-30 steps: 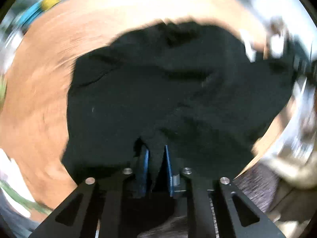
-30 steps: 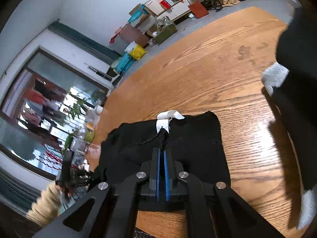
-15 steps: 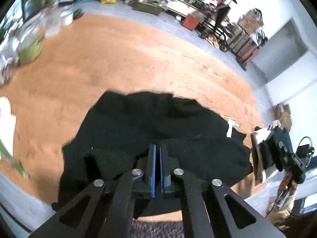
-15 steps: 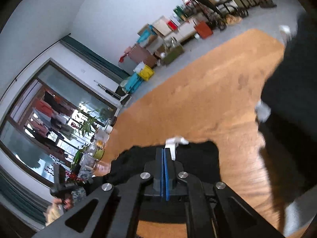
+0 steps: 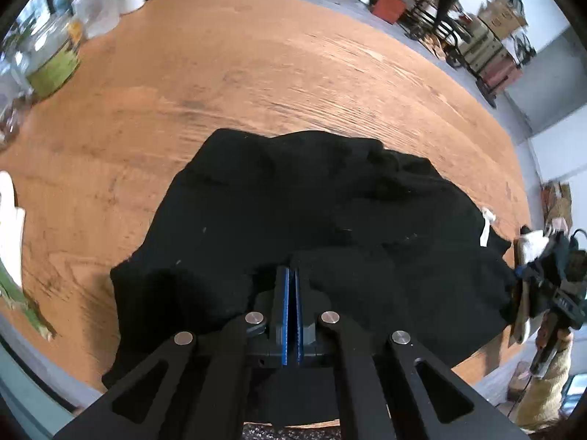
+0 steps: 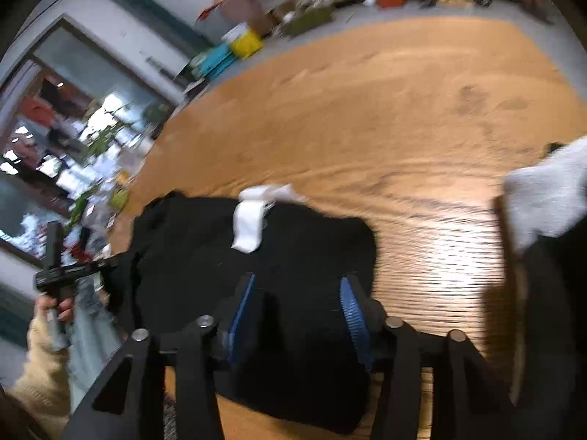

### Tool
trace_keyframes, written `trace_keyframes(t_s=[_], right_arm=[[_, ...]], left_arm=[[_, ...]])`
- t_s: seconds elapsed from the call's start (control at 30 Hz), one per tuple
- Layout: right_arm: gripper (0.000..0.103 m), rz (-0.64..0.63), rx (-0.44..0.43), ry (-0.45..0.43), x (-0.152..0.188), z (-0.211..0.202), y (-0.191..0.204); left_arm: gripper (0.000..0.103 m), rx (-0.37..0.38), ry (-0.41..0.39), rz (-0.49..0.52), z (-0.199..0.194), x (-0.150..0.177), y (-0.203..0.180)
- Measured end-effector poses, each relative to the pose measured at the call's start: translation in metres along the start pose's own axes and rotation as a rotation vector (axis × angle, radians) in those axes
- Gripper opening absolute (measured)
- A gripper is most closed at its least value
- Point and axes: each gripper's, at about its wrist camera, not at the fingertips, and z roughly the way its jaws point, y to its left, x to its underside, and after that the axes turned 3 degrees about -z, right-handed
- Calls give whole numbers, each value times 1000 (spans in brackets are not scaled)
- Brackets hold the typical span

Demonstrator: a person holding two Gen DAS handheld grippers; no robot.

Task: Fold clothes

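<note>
A black garment [image 5: 293,212] lies bunched on the wooden table [image 5: 256,73], with its white label [image 6: 249,227] at the far edge. My left gripper [image 5: 290,271] is shut, its blue pads pressed together where a fold of the black cloth gathers at their tips. My right gripper [image 6: 298,278] hovers over the near part of the garment [image 6: 301,256]. Its jaws are opening, and the blue pads [image 6: 242,308] stand apart without pressing the cloth. A hand in a cream sleeve [image 6: 40,374] holds the left tool at the lower left of the right wrist view.
Glass jars [image 5: 55,58] and a plant stand at the table's left end, with a white object [image 5: 9,227] near its left edge. More dark clothing with a white part [image 6: 543,198] sits at the right. Chairs and boxes [image 5: 488,47] line the room behind.
My right gripper, shut on the garment earlier, has opened and let the cloth go. My left gripper closed on a fold and rose a little, and the garment now lies in a smaller heap.
</note>
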Motion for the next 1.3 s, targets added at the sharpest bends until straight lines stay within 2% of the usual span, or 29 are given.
trace_keyframes(t_s=[0.03,0.07,0.1,0.13,0.2,0.33,0.43,0.5,0.57,0.6,0.67,0.73,0.77,0.8,0.83,0.97,1.2,1.27,1.3], right_arm=[[66,-22,-6,30,0,6,3],[66,-46,10,61,1,12,7],[55,-69,32,89,3,19,10],[31,-88,59,108,5,24,13],[13,-86,73,102,8,24,17],[1,-147,90,-44,8,-9,37],[1,-184,79,-99,5,-28,44],[4,-193,74,-94,3,-29,41],[35,-169,58,-47,0,-19,27],[56,-147,51,-18,-2,-13,18],[53,-106,74,47,-2,1,-1],[54,-109,126,84,-1,9,-8],[54,-108,131,88,0,11,-11],[48,-107,136,93,1,13,-13],[47,-111,140,96,3,15,-14],[44,-152,138,110,6,20,-8],[41,-104,125,119,12,21,-18],[31,-115,151,108,14,20,-16],[20,-124,170,100,16,19,-14]], left_arm=[[3,8,1,-12,0,1,2],[3,6,4,-21,-1,2,3],[3,4,8,-29,-1,2,3],[3,2,12,-38,-2,3,3],[3,-29,29,-42,-3,4,-1],[3,-74,49,-40,-14,-3,-13],[3,-74,18,-16,-31,-13,-22],[3,-82,22,6,-35,-15,-26],[3,-94,36,7,-31,-13,-24],[3,-100,44,4,-28,-12,-22],[3,-100,62,-10,-20,-11,-18],[3,-83,69,-35,-15,-8,-11],[3,-75,73,-48,-13,-6,-7],[3,-73,77,-54,-13,-4,-6],[3,-71,81,-59,-13,-2,-4],[3,-67,91,-64,-10,2,-3],[3,-65,102,-68,-4,7,-2],[3,-63,101,-77,-3,10,-2],[3,-62,98,-83,-4,11,-1]])
